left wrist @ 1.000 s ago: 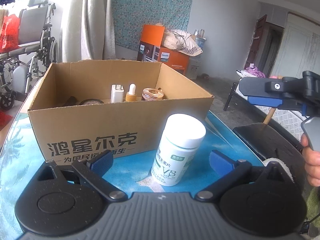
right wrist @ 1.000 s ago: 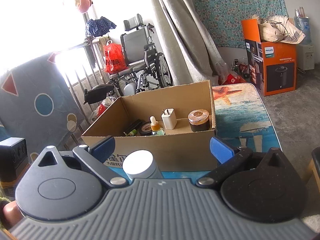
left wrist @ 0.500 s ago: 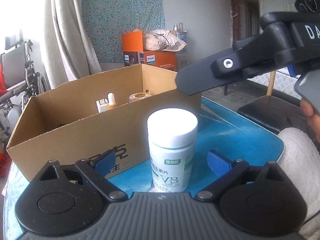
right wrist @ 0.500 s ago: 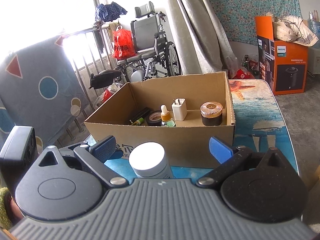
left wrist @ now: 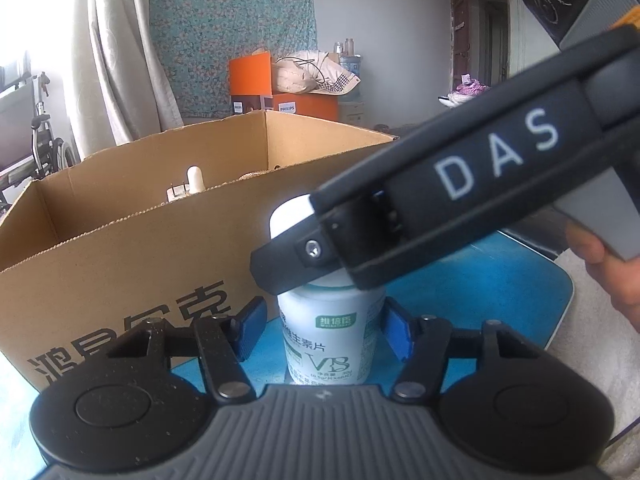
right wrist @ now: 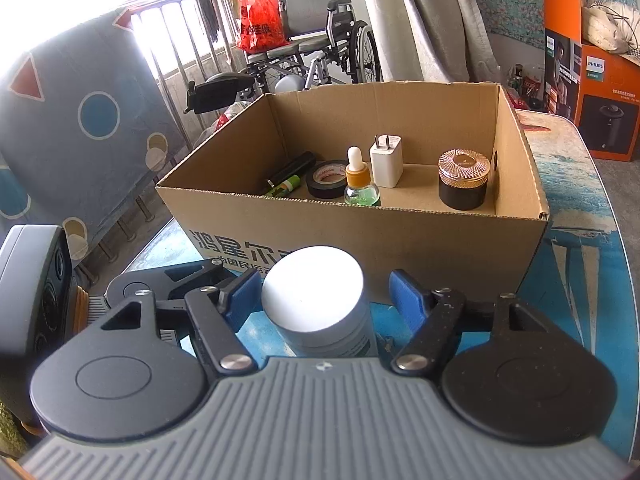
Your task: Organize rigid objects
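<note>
Both grippers low, jaws parted

Left gripper (left wrist: 322,334) sat level with blue pads (left wrist: 251,332) apart. Right gripper (right wrist: 320,300) angled down above it, jaws also apart; right hand (left wrist: 612,268) on its handle.

Looks to us like a lived-in room at someone's home: we can see a wheelchair (right wrist: 320,36) parked by a bright barred window, long curtains (left wrist: 120,60), a patterned cloth (left wrist: 232,36) pinned to the wall, and an orange Philips box (right wrist: 592,92) piled with stuff on the floor.
</note>
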`<state>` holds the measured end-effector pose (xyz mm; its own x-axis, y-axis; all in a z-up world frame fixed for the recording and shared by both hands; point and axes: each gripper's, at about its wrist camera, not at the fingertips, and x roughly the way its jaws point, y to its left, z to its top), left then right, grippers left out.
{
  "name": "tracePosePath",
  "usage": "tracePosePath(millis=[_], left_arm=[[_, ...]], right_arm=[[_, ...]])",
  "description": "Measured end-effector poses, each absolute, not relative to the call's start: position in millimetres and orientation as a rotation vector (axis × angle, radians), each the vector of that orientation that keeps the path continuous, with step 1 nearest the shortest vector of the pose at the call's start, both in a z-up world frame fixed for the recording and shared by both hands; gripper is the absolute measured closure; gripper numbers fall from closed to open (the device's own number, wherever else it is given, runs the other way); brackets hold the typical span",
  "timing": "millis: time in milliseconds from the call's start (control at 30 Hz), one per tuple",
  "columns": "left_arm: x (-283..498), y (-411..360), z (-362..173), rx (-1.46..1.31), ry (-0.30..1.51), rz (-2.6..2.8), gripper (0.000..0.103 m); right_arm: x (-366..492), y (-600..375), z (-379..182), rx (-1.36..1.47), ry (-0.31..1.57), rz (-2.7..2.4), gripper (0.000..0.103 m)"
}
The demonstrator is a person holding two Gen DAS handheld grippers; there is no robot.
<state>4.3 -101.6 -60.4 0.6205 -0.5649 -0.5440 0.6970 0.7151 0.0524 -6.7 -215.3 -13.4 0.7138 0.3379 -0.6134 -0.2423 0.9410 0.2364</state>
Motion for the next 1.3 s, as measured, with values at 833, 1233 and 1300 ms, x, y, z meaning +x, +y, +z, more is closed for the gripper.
tracePosePath(millis=[833, 1233, 1300], left_arm=[[61.2, -118.6, 88.4, 0.181, 0.405, -0.751, 0.049], [144.9, -154.1, 26.4, 0.149, 0.632, -0.792, 0.049], [152.1, -157.0, 18.3, 0.154, 0.655, -0.790, 0.049]], right_arm=[[25.9, -252.3, 150.0, 0.174, 0.516, 0.433, 0.049], [101.8, -300.3, 86.6, 0.230, 0.681, 0.378, 0.051], [107.3, -301.9, 74.7, 0.224, 0.700, 0.374, 0.051]])
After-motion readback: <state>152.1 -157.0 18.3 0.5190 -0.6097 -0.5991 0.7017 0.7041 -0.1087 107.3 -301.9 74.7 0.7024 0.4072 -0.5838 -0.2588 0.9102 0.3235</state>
